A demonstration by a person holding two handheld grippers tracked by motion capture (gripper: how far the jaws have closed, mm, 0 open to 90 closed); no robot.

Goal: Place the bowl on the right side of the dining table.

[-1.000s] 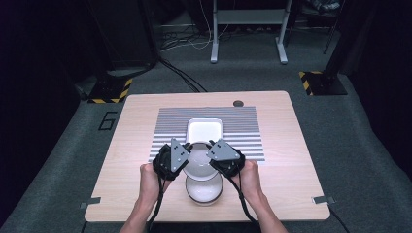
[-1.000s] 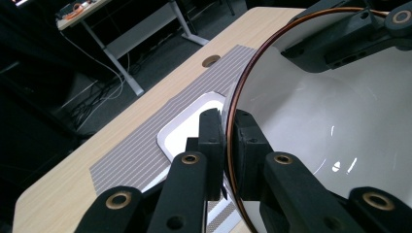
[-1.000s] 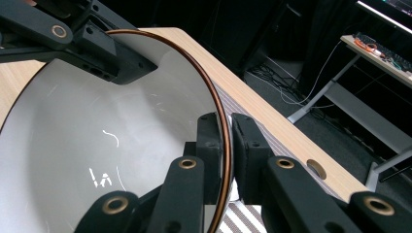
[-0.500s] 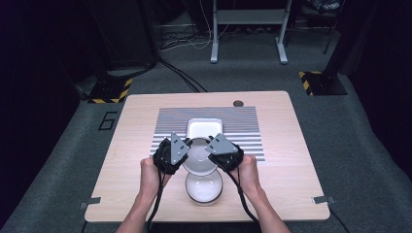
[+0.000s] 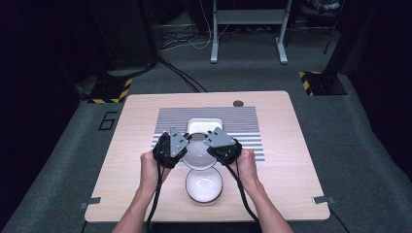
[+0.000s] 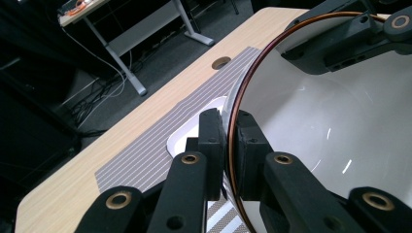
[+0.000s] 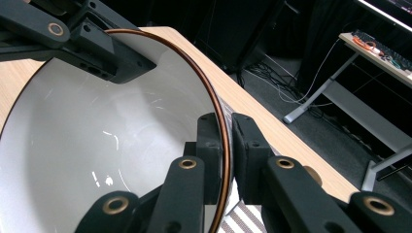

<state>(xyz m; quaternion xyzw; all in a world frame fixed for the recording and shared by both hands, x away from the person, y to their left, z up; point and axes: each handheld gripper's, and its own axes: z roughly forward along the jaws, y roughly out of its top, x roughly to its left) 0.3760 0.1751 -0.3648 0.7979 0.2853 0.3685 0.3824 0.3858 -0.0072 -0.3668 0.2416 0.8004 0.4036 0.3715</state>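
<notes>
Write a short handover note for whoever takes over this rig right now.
Left gripper: shut on the bowl's rim, one side.
Right gripper: shut on the opposite side of the same rim.
Bowl: white with a brown rim, held between the two grippers over the striped mat, between the square white dish and a second white bowl near the table edge.
Done: bowl gripped from both sides.
Left: probably to set it down and release; where, the pictures do not tell.

Two tools: left tool [image 5: 182, 147] and right tool [image 5: 217, 144], one on each side of the rim of one white bowl with a brown rim [image 5: 200, 151]. One more white bowl [image 5: 204, 185] sits just nearer the person than the tools, and one white square dish [image 5: 204, 126] just beyond them. One striped mat [image 5: 243, 124] under them, on one table [image 5: 131, 145].
</notes>
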